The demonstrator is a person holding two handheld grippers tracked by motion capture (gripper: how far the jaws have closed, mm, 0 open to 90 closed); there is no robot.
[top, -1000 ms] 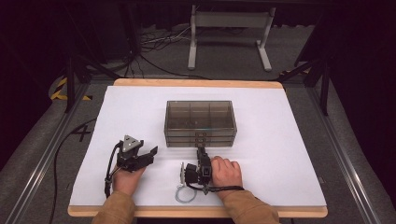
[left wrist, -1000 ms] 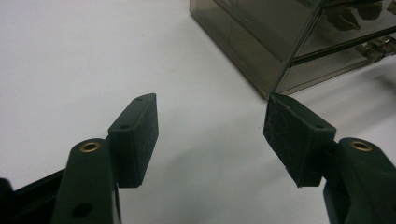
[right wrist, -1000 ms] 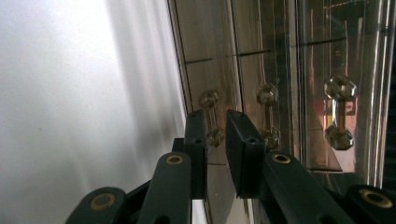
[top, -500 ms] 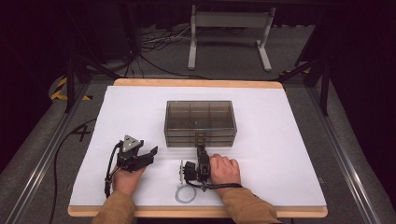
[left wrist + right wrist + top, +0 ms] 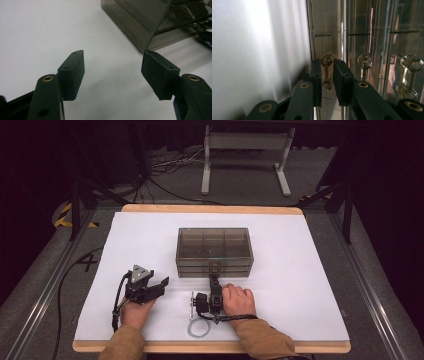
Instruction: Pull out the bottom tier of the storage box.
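Here, a small faceted clear drawer knob [image 5: 326, 60] on the front of the smoky transparent plastic drawer box [image 5: 214, 244] sits pinched between the nearly closed jaws of the right hand-held gripper [image 5: 327, 75]. The box stands mid-way across the white surface [image 5: 300, 270]. Well apart to the left, the left hand-held gripper [image 5: 156, 287] rests on the surface, jaws spread wide with nothing between them, near the box's corner.

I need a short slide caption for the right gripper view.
Right gripper closed on the lowest drawer's handle of a smoky plastic drawer box.
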